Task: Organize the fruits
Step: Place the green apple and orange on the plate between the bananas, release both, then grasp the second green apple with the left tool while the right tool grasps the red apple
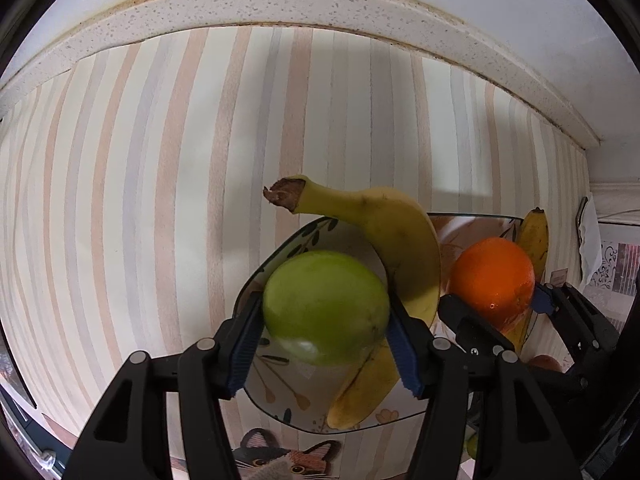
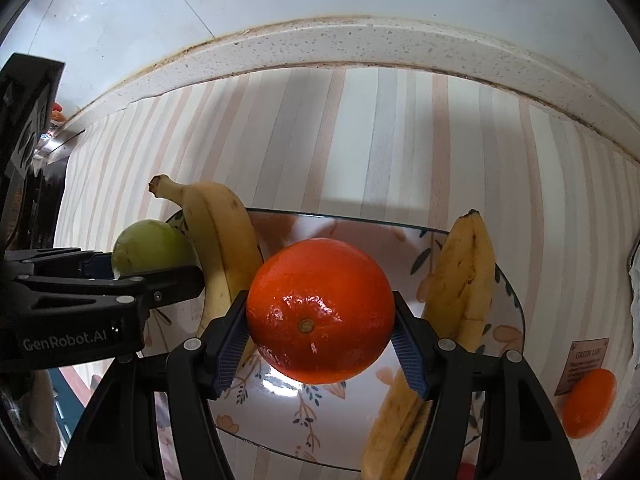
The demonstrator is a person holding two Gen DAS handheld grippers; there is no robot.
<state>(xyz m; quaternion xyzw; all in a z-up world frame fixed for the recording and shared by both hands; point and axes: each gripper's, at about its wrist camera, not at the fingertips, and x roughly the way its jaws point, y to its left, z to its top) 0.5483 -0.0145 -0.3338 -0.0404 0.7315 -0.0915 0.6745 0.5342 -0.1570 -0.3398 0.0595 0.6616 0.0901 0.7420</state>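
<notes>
Two fruits are carried above the patterned plate [image 2: 508, 304], where two bananas already lie. Left gripper [image 1: 326, 344] jaws pinch the green apple [image 1: 326, 308], lower centre of its view; right gripper [image 2: 320, 344] jaws pinch the orange [image 2: 320, 310], centre frame. Judged step: placement. Next move: lower each fruit onto bare plate, then spread the jaws.

Bare striped tablecloth [image 1: 140, 200] open from 9 to 12 o'clock, speckled stone backsplash ledge [image 1: 280, 4] walling 12, floral ceramic bowl [image 2: 508, 308] crowded by two yellow bananas [image 2: 224, 248] at 11 and 2, small orange tangerine [image 2: 590, 402] blocking 4.
</notes>
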